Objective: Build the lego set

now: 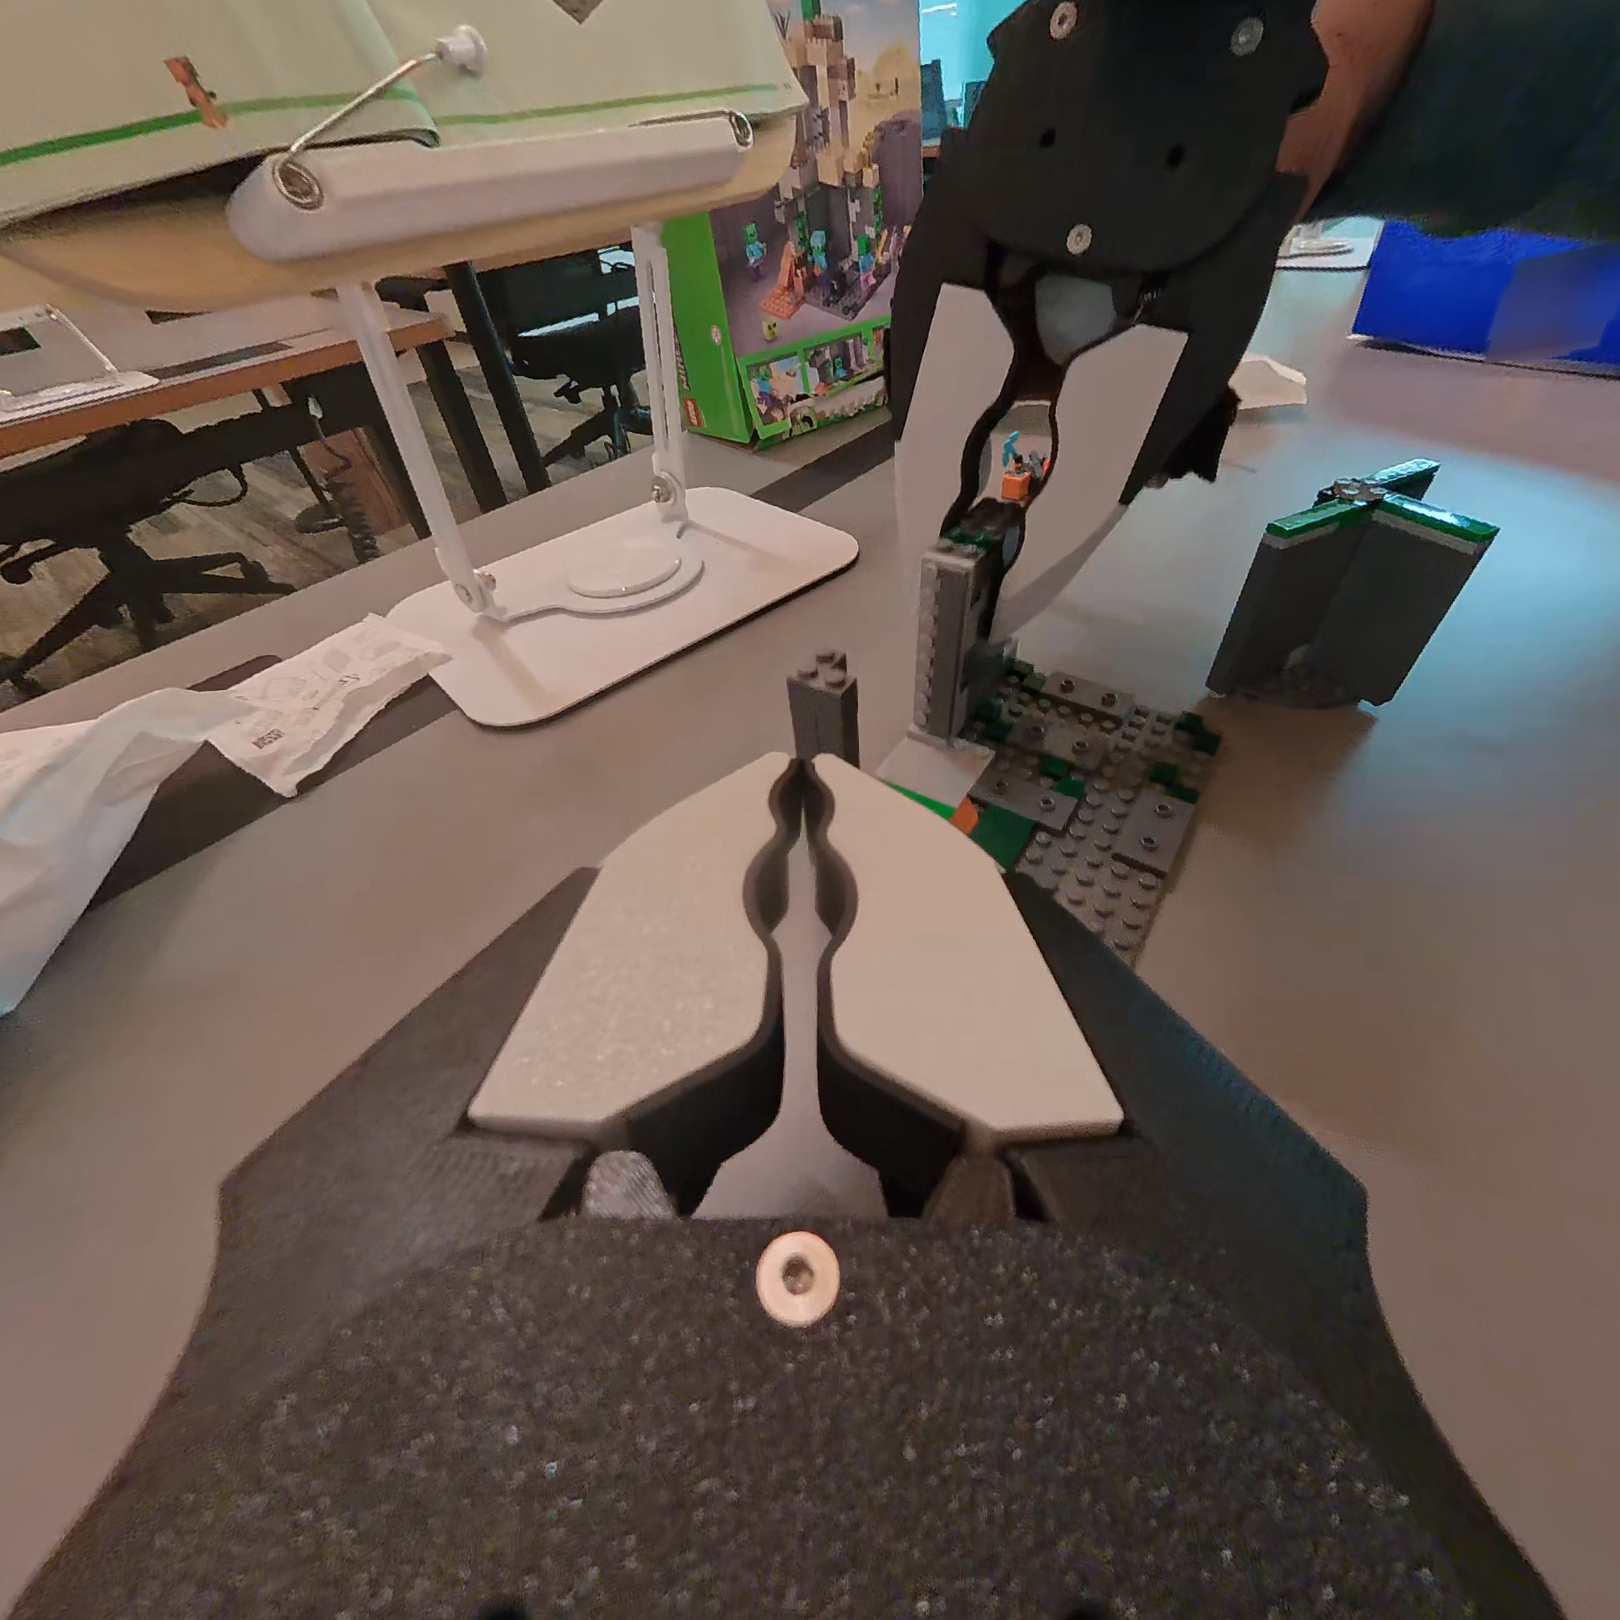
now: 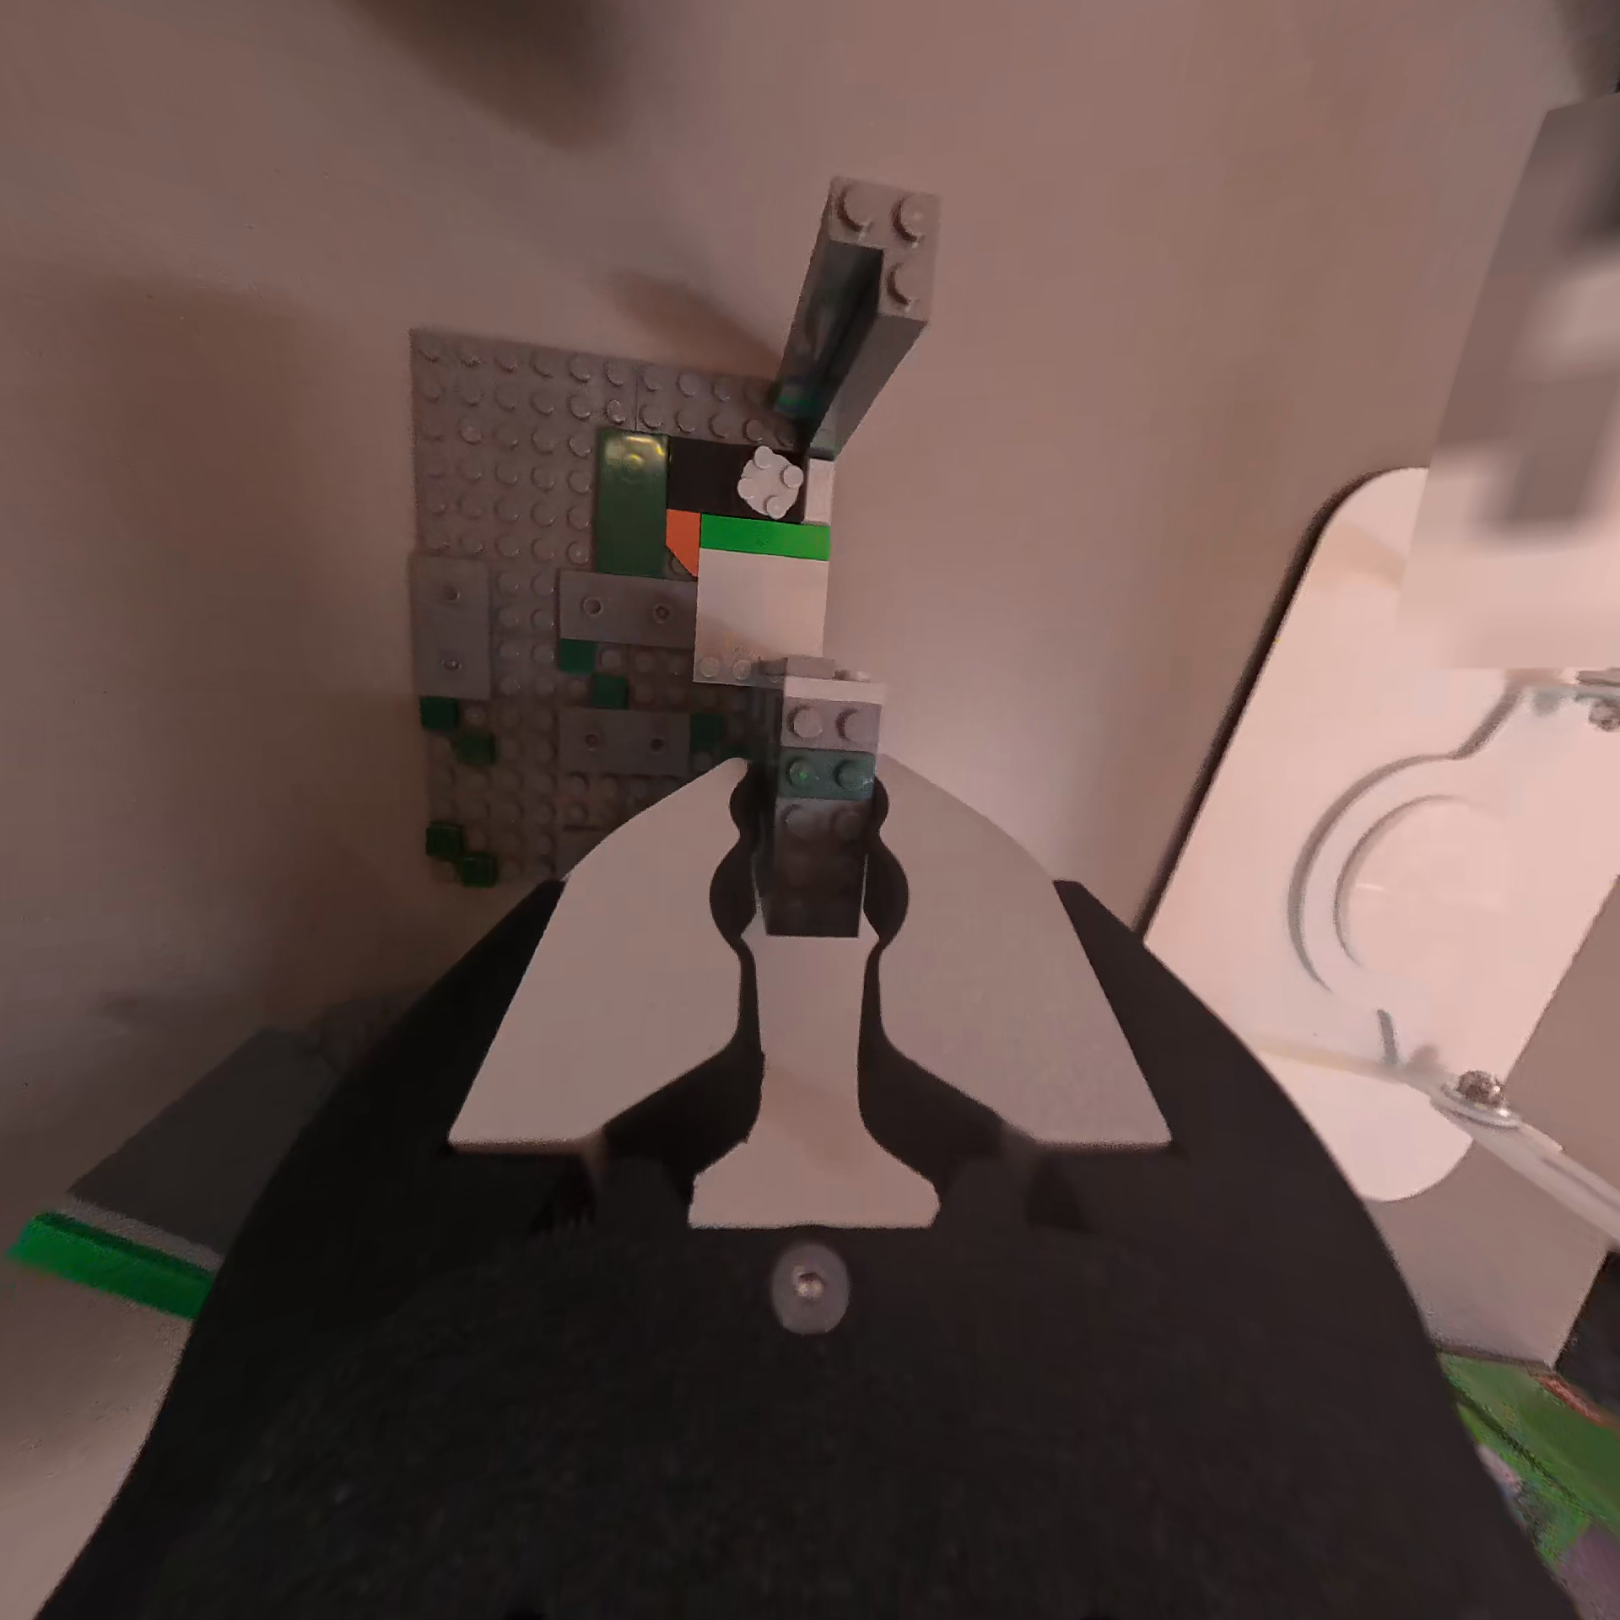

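While the right gripper (image 2: 808, 780) is hanging over the baseplate (image 2: 491, 491), its fingers (image 2: 614, 947) are clenching a grey-green wall (image 2: 820, 815) at the plate's corner. The left gripper (image 1: 805, 771) is lying low over the counter (image 1: 1403, 964), fingers pressed together and grasping nothing, just short of a dark pillar (image 1: 824, 710). A second wall piece (image 1: 1350, 596) is standing apart beyond the plate.

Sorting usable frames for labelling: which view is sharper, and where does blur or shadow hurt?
Left wrist view: mostly sharp, edges bent by the wide lens. Right wrist view: dim and warm-tinted, white stand smeared, right gripper casting shadow beside the grey baseplate.
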A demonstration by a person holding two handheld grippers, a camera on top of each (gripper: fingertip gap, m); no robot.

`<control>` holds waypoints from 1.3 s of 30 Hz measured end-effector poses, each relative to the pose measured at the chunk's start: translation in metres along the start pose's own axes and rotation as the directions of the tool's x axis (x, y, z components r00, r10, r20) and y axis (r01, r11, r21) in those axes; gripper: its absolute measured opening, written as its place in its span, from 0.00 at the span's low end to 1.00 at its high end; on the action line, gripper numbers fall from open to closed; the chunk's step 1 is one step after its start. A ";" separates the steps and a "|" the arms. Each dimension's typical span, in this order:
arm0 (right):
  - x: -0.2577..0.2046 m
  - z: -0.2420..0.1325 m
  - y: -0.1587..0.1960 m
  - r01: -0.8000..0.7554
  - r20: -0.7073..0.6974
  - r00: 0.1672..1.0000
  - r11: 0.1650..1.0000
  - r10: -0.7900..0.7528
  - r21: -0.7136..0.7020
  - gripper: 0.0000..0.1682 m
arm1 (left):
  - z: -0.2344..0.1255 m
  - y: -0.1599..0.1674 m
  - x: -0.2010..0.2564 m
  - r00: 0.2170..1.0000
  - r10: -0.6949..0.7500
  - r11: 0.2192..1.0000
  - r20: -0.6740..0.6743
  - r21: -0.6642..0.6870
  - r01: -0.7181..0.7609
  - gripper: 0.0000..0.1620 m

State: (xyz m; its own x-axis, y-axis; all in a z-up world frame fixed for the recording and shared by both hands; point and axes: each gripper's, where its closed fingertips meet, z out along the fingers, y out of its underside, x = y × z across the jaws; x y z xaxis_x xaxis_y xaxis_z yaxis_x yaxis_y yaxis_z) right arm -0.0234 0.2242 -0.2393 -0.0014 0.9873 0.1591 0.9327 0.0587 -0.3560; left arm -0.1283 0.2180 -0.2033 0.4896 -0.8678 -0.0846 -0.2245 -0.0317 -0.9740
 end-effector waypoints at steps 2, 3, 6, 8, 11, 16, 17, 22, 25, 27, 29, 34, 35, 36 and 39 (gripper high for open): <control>0.005 -0.009 0.009 -0.024 -0.015 1.000 1.000 0.024 0.005 0.11 | 0.000 0.000 0.001 1.000 0.006 1.000 -0.002 -0.001 -0.006 0.00; 0.008 -0.015 0.012 -0.045 -0.021 0.999 0.999 0.045 0.022 0.10 | 0.001 0.001 0.002 1.000 0.007 1.000 -0.004 -0.003 -0.007 0.00; 0.010 -0.030 0.024 -0.123 -0.004 0.992 0.990 0.123 0.066 0.10 | 0.002 0.002 0.004 1.000 0.013 1.000 -0.012 -0.012 -0.013 0.00; 0.008 -0.031 0.034 -0.146 -0.006 0.989 0.987 0.146 0.061 0.10 | 0.003 0.003 0.005 1.000 0.016 1.000 -0.016 -0.016 -0.017 0.00; 0.004 -0.025 0.048 -0.176 -0.005 0.984 0.984 0.176 0.042 0.10 | 0.003 0.003 0.006 1.000 0.025 0.999 -0.016 -0.020 -0.025 0.00; 0.004 -0.016 0.048 -0.202 0.007 0.979 0.976 0.202 0.076 0.11 | 0.004 0.004 0.010 0.999 0.037 0.999 -0.022 -0.026 -0.038 0.00; 0.005 -0.015 0.046 -0.206 0.005 0.979 0.975 0.206 0.080 0.11 | 0.005 0.004 0.010 0.999 0.041 0.999 -0.024 -0.029 -0.042 0.00; 0.015 -0.015 0.031 -0.225 -0.033 0.972 0.964 0.232 0.145 0.14 | 0.005 0.005 0.012 0.998 0.054 0.998 -0.029 -0.036 -0.056 0.00; 0.021 -0.049 0.018 -0.244 -0.062 0.961 0.933 0.269 0.265 0.23 | 0.004 0.003 0.013 0.998 0.061 0.998 -0.026 -0.022 -0.061 0.00; 0.011 -0.077 0.019 -0.240 -0.068 0.960 0.920 0.273 0.310 0.25 | 0.004 0.000 0.014 0.998 0.060 0.998 -0.027 -0.008 -0.061 0.00; -0.019 -0.093 0.031 -0.234 -0.028 0.967 0.928 0.252 0.290 0.27 | 0.003 -0.004 0.018 0.997 0.063 0.998 -0.034 -0.001 -0.063 0.00; -0.093 -0.090 0.080 -0.290 0.014 0.955 0.928 0.295 0.235 0.32 | 0.008 -0.014 0.053 0.991 0.092 0.996 -0.101 -0.004 -0.093 0.00; -0.101 -0.085 0.089 -0.305 -0.005 0.949 0.924 0.315 0.231 0.32 | 0.010 -0.014 0.062 0.988 0.106 0.994 -0.114 -0.011 -0.108 0.00; -0.108 -0.078 0.095 -0.321 -0.016 0.943 0.918 0.334 0.232 0.33 | 0.013 -0.013 0.070 0.984 0.125 0.991 -0.126 -0.023 -0.129 0.00; -0.115 -0.060 0.093 -0.355 -0.056 0.921 0.887 0.386 0.294 0.28 | 0.020 -0.006 0.087 0.971 0.180 0.980 -0.155 -0.051 -0.190 0.00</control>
State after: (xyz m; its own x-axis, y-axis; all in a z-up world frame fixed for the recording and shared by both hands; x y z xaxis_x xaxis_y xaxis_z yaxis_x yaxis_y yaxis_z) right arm 0.0854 0.1071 -0.2358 0.3792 0.9234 0.0601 0.7219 -0.2546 -0.6435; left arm -0.0674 0.1525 -0.2094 0.3044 -0.9256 -0.2252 -0.3557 0.1089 -0.9282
